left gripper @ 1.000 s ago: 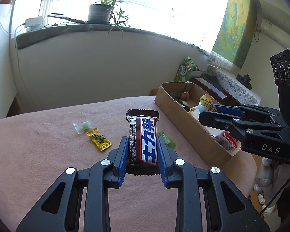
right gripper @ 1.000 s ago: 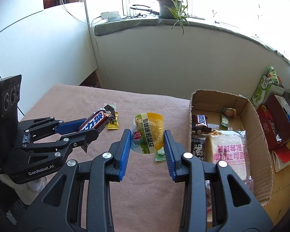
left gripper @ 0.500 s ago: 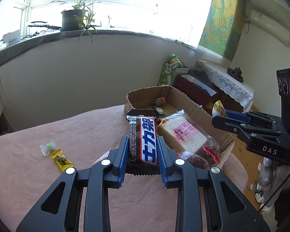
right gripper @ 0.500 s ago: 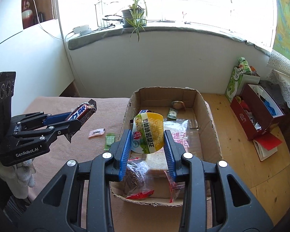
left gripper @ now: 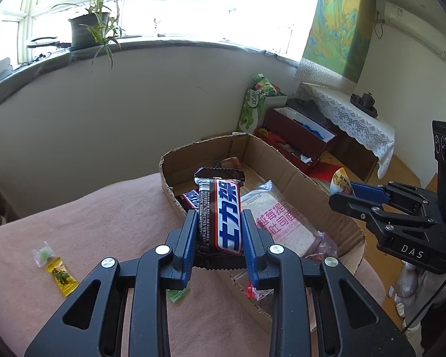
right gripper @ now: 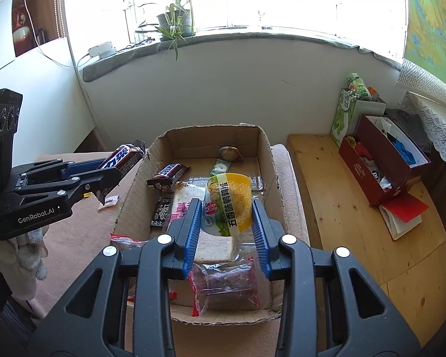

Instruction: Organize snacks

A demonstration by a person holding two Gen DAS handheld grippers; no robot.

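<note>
While both grippers hover at the cardboard box [right gripper: 270, 160], each is loaded:
left gripper [left gripper: 219, 232]: jaws narrowed, pads clamped on the chocolate bar [left gripper: 223, 214], held over the box's near-left edge.
right gripper [right gripper: 226, 223]: jaws part-open, pads gripping the yellow-green snack pouch [right gripper: 229, 202] above the box interior.
box contents: bagged bread [right gripper: 214, 247], red-edged clear packet [right gripper: 223, 282], second chocolate bar [right gripper: 168, 174].
pink cloth [left gripper: 89, 223]: yellow candy [left gripper: 61, 275] and pale green candy [left gripper: 43, 253], loose, left of the box.
far: potted plant [left gripper: 89, 26] on the windowsill.

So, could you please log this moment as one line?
left gripper: shut on chocolate bar | right gripper: shut on yellow packet | both above box
</note>
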